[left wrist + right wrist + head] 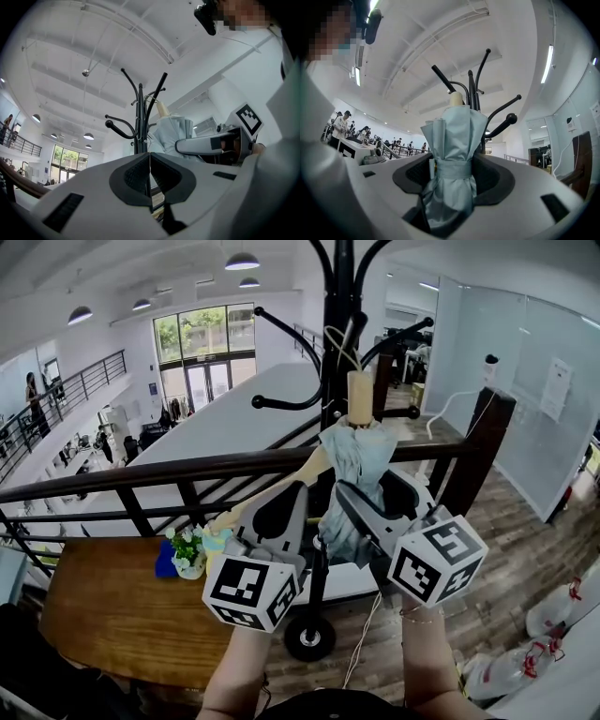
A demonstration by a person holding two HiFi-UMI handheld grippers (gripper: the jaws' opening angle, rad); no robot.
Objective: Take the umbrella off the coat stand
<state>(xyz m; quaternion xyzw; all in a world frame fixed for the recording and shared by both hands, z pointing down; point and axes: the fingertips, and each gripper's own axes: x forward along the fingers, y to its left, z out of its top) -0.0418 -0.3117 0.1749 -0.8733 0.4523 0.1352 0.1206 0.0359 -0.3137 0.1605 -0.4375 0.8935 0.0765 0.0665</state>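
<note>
A black coat stand (337, 343) rises in the middle of the head view. On it hangs a folded light-blue umbrella (354, 460), its pale wooden handle (359, 397) upward, held to a hook by a loop of cord. My right gripper (364, 501) is shut on the umbrella (452, 159), the jaws pressing on its strapped middle, with the stand's hooks (474, 93) behind. My left gripper (289, 491) sits just left of the umbrella, shut with nothing between its pads (157, 174). Its view shows the stand (140, 122), the umbrella (169, 133) and the right gripper (206, 144).
A dark wooden handrail (187, 470) crosses behind the stand, ending at a thick post (483, 446). Below left is a wooden table (103, 615) with a small flower vase (190, 549). The stand's round base (309, 638) rests on plank floor. White bags (558, 610) lie at right.
</note>
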